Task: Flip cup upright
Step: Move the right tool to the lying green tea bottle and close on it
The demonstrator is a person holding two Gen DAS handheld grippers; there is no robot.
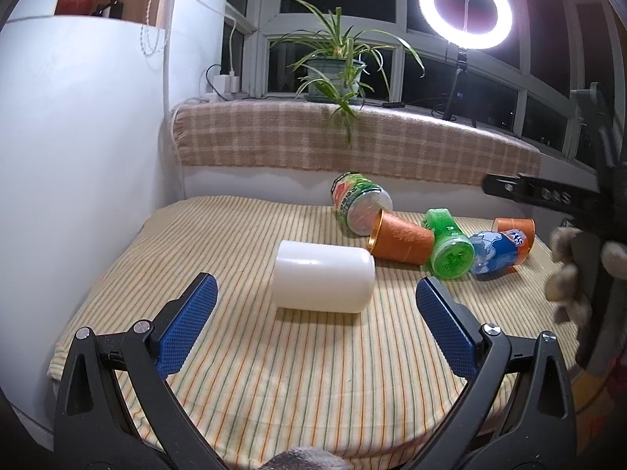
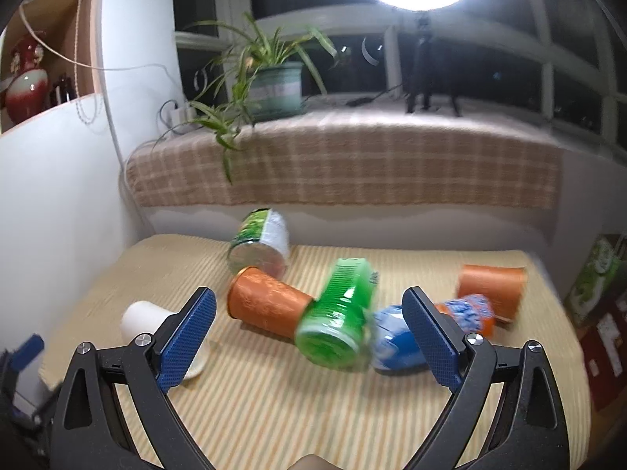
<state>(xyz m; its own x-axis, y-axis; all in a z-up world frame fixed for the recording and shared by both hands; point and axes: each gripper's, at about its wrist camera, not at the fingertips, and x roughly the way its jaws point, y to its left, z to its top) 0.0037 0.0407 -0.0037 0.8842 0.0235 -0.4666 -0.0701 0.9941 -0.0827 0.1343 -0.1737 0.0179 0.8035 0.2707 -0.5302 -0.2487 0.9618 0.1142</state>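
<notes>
Approach step: left gripper (image 1: pixel 316 315) and right gripper (image 2: pixel 309 331) both spread wide, empty; next, left closes around white cup (image 1: pixel 323 277) lying sideways.

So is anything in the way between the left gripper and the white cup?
No. The white cup lies on its side just ahead of the open left gripper, with only striped cloth between them.

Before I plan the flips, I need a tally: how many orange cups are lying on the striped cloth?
2. One orange cup lies mid-cloth against the green cup; the other lies far right behind the blue cup. None seem hidden.
</notes>
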